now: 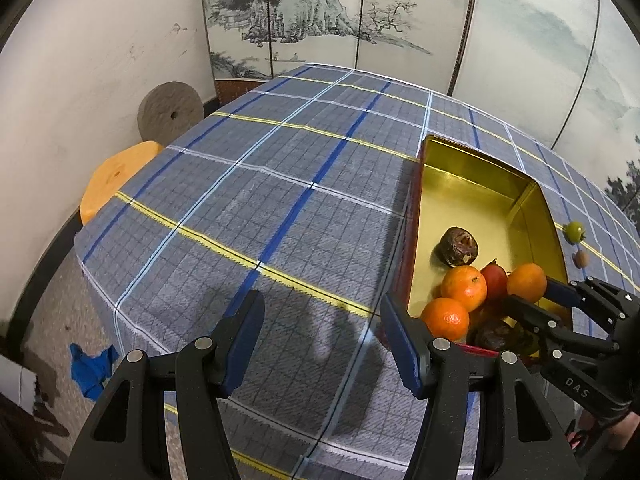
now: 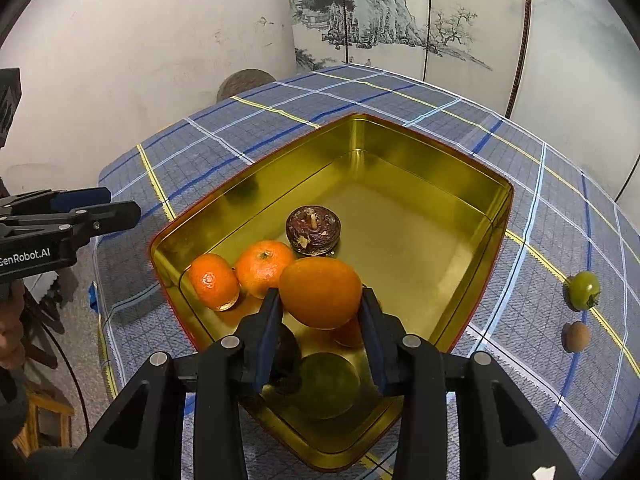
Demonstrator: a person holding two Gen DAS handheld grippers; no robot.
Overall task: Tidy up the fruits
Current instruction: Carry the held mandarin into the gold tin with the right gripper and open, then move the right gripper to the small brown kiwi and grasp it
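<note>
A smooth orange citrus fruit point(image 2: 320, 293) is held between the blue-padded fingers of the right gripper point(image 2: 321, 312), both pads touching its sides, above the near end of a gold-lined rectangular metal tin with a red outer wall point(image 2: 472, 168). The fruit is seen raised over the tin's floor rather than resting on it. Inside the tin, two dimpled mandarins point(image 2: 214, 281) lie side by side against the near-left wall, and a dark brown, wrinkled round fruit with a stub of stem point(image 2: 313, 231) sits just behind them. More fruit lies beneath the gripper — a dark round one and a dull greenish one — but these are partly hidden and cannot be told apart clearly. In the left wrist view a red fruit point(image 1: 495, 278) is seen among the mandarins.

The left gripper point(image 1: 320, 344) is held over the blue plaid tablecloth point(image 1: 280, 184), just beside the tin's left wall, its jaws apart and nothing between them.

Outside the tin, to its right on the cloth, a small green fruit point(image 2: 584, 289) and a small brown fruit point(image 2: 576, 337) are set near each other.
</note>
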